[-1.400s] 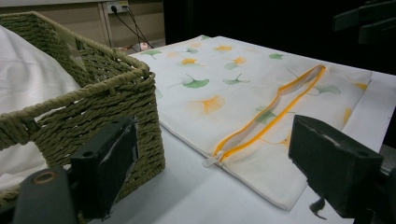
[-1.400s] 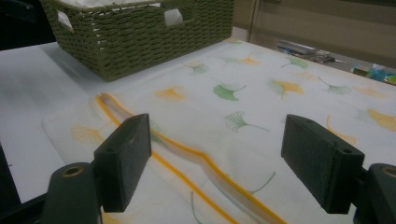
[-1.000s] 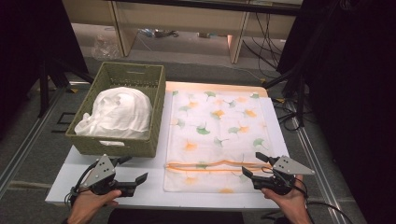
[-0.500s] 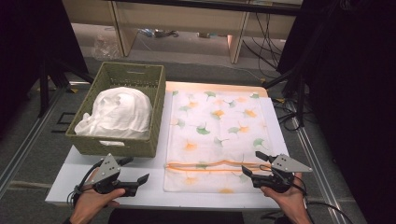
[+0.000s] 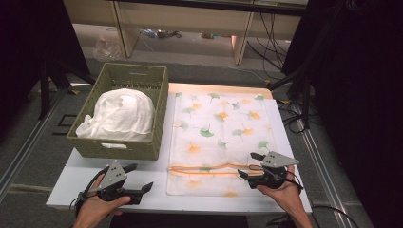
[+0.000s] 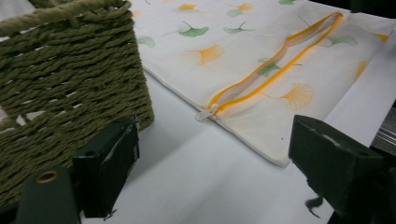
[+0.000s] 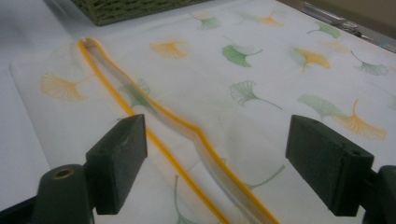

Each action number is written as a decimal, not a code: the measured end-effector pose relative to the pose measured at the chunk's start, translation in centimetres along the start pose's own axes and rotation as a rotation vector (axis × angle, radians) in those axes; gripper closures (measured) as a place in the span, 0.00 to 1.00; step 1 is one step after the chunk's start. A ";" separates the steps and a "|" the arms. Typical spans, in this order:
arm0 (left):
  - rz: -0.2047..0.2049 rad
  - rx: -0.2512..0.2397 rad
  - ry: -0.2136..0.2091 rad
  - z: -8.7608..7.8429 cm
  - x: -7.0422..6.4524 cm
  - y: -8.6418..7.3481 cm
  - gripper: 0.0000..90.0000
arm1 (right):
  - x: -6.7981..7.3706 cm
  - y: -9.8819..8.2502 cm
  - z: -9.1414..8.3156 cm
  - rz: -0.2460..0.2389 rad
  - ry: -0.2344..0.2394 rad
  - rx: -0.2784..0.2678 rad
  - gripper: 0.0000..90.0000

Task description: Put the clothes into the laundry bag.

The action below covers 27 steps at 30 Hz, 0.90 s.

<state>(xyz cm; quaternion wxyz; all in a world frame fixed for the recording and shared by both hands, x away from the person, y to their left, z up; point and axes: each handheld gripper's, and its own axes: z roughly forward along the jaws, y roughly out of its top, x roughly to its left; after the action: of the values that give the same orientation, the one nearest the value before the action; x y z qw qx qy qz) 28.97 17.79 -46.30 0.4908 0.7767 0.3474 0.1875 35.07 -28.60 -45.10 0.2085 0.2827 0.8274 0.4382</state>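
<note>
**Right gripper closing in on the zipper bag; stuffing not yet begun**

Since the earlier high-view frame, the right gripper (image 5: 248,165) had crept a little toward the orange zipper (image 5: 209,169), while the left gripper (image 5: 141,177) had stayed about where it was, on bare table (image 5: 62,185) just in front of the basket (image 5: 119,149).

Landmark for all places: the basket.

Progress, as judged from the layout: the work appeared to be getting the white bundle (image 5: 121,116) into the ginkgo-print bag (image 5: 221,128). Done so far: the bag lay spread flat just beside the basket, to its right in the high view, and its zipper stood partly gaping along most of its length. Left to do: gripping a lip of the opening, lifting it, moving the bundle across, closing the zipper. The bundle sat inside the basket, untouched.

Grippers: both stood spread with nothing between the pads. In the right gripper view its jaws straddled the zipper's raised lip (image 7: 196,135) without pressing it. In the left gripper view its jaws were apart over the table, the basket wall (image 6: 70,93) close on one side and the zipper pull (image 6: 205,113) ahead.

Orientation: the bag's long axis ran away from the person, parallel to the basket's right wall. The zipper ran crosswise near the bag's near end, its pull at the end nearest the basket.
</note>
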 end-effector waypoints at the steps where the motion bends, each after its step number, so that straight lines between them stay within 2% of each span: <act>1: -0.005 0.002 -0.003 0.1 -0.1 0.0 0.18 | -0.2 0.1 0.4 -0.012 0.007 0.014 0.24; 2: -0.003 0.004 -0.010 0.1 -0.2 0.0 0.18 | -0.5 0.2 1.0 -0.024 0.006 0.034 0.24; 4: 0.003 0.011 -0.010 0.1 -0.3 0.0 0.18 | -0.4 0.3 1.2 -0.013 0.000 0.046 0.24; 5: 0.008 0.012 -0.012 0.1 -0.3 0.0 0.19 | -0.6 0.5 2.0 -0.046 0.008 0.074 0.25; 6: 0.012 0.011 -0.013 0.1 -0.3 0.0 0.19 | -0.6 0.5 2.0 -0.046 0.008 0.074 0.25; 7: 0.008 0.011 -0.017 0.2 -0.3 0.0 0.19 | -0.6 0.6 2.8 -0.076 0.022 0.110 0.28; 9: 0.012 0.013 -0.015 0.2 -0.3 0.0 0.19 | -0.7 0.6 3.0 -0.092 0.021 0.122 0.30; 10: 0.011 0.017 -0.012 0.2 -0.3 0.0 0.19 | -0.8 0.7 3.9 -0.131 0.028 0.156 0.31; 12: 0.011 0.022 -0.016 0.2 -0.1 0.0 0.19 | -0.9 0.8 4.1 -0.131 0.017 0.167 0.31; 14: 0.010 0.030 -0.011 0.3 -0.1 -0.1 0.19 | -1.3 1.1 5.2 -0.163 0.040 0.180 0.36; 15: 0.010 0.030 -0.011 0.3 -0.1 -0.1 0.19 | -1.3 1.1 5.2 -0.163 0.040 0.180 0.36; 16: 0.009 0.033 -0.008 0.2 0.0 -0.1 0.19 | -1.4 1.3 5.9 -0.175 0.053 0.208 0.38; 18: -0.005 0.017 -0.016 0.3 0.0 -0.1 0.19 | -1.3 1.3 6.3 -0.172 0.055 0.217 0.37; 19: -0.005 0.009 -0.028 0.3 0.0 0.0 0.19 | -1.4 1.3 6.6 -0.195 0.073 0.243 0.38; 20: 0.011 0.020 -0.024 0.3 0.0 0.0 0.19 | -1.3 1.3 7.2 -0.202 0.068 0.261 0.38; 22: 0.012 0.026 -0.016 0.3 -0.1 -0.1 0.19 | -1.4 1.3 7.4 -0.215 0.062 0.270 0.39; 24: 0.000 0.018 -0.014 0.3 0.0 0.0 0.19 | -1.6 1.4 7.7 -0.250 0.060 0.302 0.43; 26: 0.004 0.019 -0.016 0.3 0.0 -0.1 0.20 | -1.7 1.6 7.9 -0.259 0.050 0.300 0.53; 27: 0.000 0.018 -0.014 0.3 0.0 -0.1 0.20 | -1.8 1.7 7.9 -0.276 0.027 0.310 0.56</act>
<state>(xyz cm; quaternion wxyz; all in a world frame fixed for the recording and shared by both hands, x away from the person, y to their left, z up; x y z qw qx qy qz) 29.14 17.62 -46.52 0.4864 0.7823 0.3456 0.1789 41.57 -24.19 -47.67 0.2093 0.1895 0.9186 0.2767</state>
